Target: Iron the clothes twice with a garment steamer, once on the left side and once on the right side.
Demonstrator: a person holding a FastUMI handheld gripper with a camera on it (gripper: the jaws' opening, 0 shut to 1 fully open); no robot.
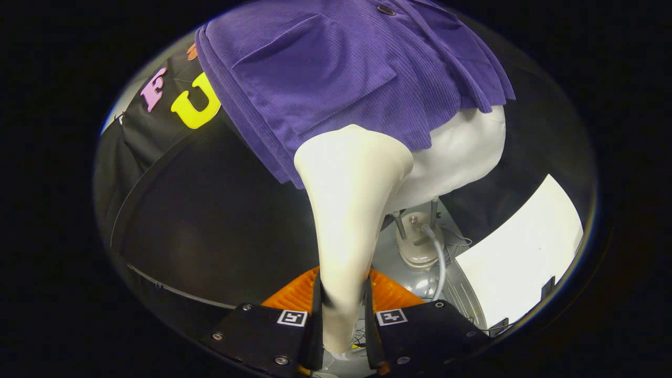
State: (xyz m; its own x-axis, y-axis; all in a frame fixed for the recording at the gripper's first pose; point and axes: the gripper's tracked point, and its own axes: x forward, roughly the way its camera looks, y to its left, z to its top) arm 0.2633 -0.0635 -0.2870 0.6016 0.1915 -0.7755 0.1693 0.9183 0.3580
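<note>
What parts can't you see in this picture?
- Gripper view: the steamer head's steam face points away toward the purple jacket, so whether they touch cannot be told.
- The gripper hides part of the handle its fingers clamp.
- The steamer covers part of the white mannequin.
- The jacket's top is cut off by the edge.

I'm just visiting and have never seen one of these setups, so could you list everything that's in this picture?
Shirt: one, purple corduroy with a chest pocket, hanging on the form beyond the steamer head.
Mannequin form: one, white, under the shirt's hem.
Steamer head: one, cream, between the fingers, its wide end at the shirt's lower edge.
Steamer base: one, cream, with a pale hose, on the grey stand below the form.
Panel: one, white, beside the base.
Orange ridged piece: one, just behind the fingers.
Tool: one, both fingers pressed on the steamer head's handle.
</note>
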